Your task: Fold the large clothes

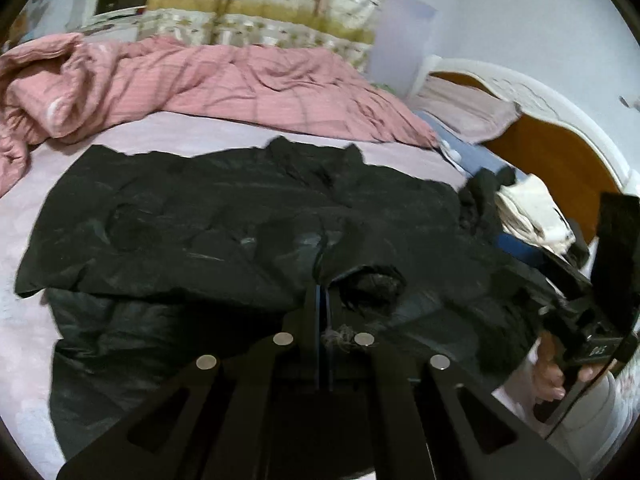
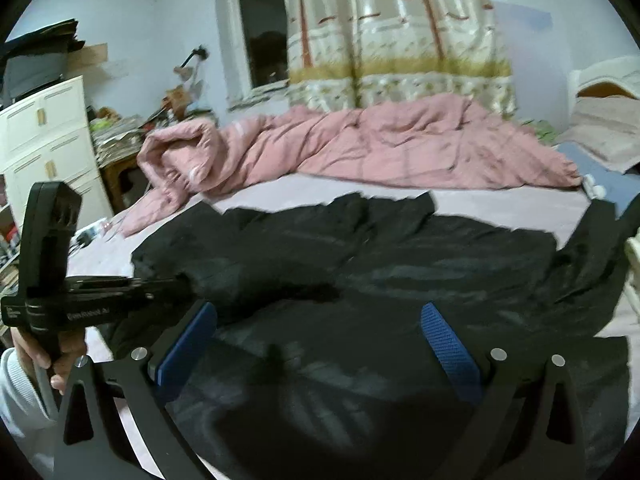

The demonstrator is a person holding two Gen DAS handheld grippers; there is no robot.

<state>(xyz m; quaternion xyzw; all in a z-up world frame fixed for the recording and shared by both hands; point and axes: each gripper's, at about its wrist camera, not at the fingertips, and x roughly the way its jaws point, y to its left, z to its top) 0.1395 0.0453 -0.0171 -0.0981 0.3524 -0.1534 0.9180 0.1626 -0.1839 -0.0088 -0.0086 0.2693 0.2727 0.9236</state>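
On the bed (image 2: pixel 500 208), left gripper (image 1: pixel 322 280) fingers pinch the black garment (image 1: pixel 180 220); right gripper (image 2: pixel 320 344) fingers spread wide.

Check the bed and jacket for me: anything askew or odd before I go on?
The black jacket lies rumpled, one cuff folded across its middle in the shut left gripper. A stray fuzzy tuft clings between the jaws. The pink quilt is bunched behind.

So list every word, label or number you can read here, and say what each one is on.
None can be read for certain.
White print on the left gripper's body: blurred.
Smaller white lines at its rear end: too small.
White marking on the right gripper's body: blurred.
No print shows on the black jacket.
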